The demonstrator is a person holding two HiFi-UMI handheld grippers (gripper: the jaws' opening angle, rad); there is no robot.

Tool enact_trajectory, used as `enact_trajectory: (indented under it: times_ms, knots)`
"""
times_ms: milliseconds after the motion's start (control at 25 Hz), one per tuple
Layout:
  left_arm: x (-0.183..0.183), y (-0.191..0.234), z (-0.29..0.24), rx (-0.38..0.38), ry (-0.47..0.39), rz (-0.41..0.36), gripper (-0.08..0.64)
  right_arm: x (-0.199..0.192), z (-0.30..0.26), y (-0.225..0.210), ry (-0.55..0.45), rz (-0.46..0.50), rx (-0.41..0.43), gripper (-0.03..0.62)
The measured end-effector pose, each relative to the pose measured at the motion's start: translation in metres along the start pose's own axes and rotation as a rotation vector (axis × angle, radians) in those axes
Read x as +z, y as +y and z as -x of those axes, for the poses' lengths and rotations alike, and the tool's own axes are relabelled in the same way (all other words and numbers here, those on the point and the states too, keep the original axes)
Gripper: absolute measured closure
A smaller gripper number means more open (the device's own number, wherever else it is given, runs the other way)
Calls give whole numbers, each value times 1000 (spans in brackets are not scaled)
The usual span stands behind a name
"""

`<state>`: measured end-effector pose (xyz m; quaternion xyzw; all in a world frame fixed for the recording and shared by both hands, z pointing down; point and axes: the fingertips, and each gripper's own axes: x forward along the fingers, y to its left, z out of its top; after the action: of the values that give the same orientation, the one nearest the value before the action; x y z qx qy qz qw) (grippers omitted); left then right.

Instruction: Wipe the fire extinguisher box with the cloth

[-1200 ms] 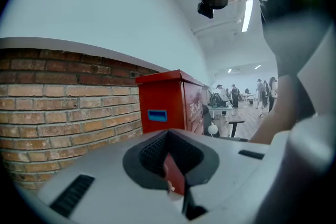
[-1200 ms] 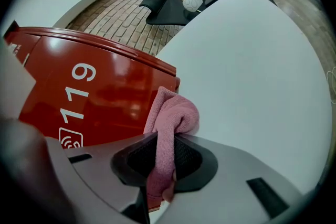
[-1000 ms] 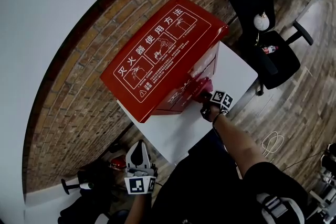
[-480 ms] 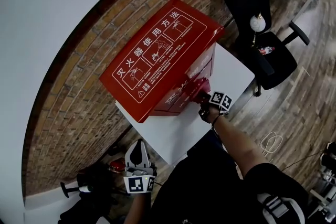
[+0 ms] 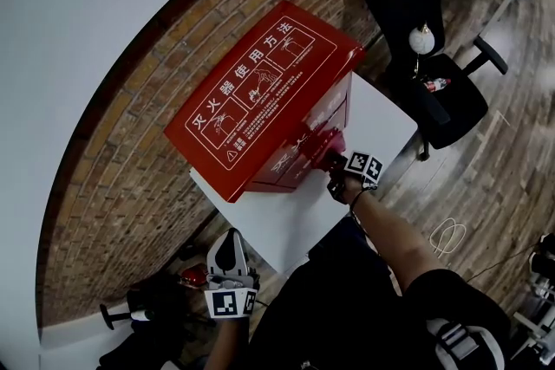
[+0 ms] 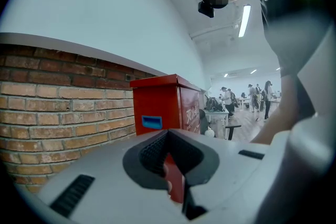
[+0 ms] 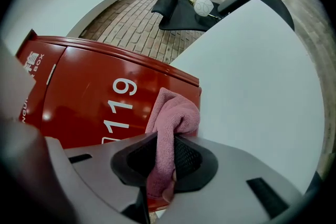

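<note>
The right hand-held gripper (image 5: 335, 162) clamps the pink cloth (image 7: 176, 113) against the fire extinguisher box (image 5: 260, 91) front, while the left hand-held gripper (image 5: 229, 242) hangs well apart, jaws together.

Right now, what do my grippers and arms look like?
Both the left gripper and right gripper are light grey shells with black ribbed jaw pads, each carrying a cube of black-and-white square markers. The right arm wears a dark sleeve ending above the elbow.

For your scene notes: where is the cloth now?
Right gripper view: the cloth is clamped in the right claw, against the red box beside its white 119.
</note>
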<state>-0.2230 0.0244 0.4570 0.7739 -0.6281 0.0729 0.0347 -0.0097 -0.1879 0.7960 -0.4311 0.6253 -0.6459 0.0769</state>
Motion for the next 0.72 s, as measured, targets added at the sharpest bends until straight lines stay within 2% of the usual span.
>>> enact_trajectory:
  times_ms: [720]
  knots:
    - [5, 3, -1, -14, -18, 7, 512, 8, 16, 34, -17, -1, 70, 515]
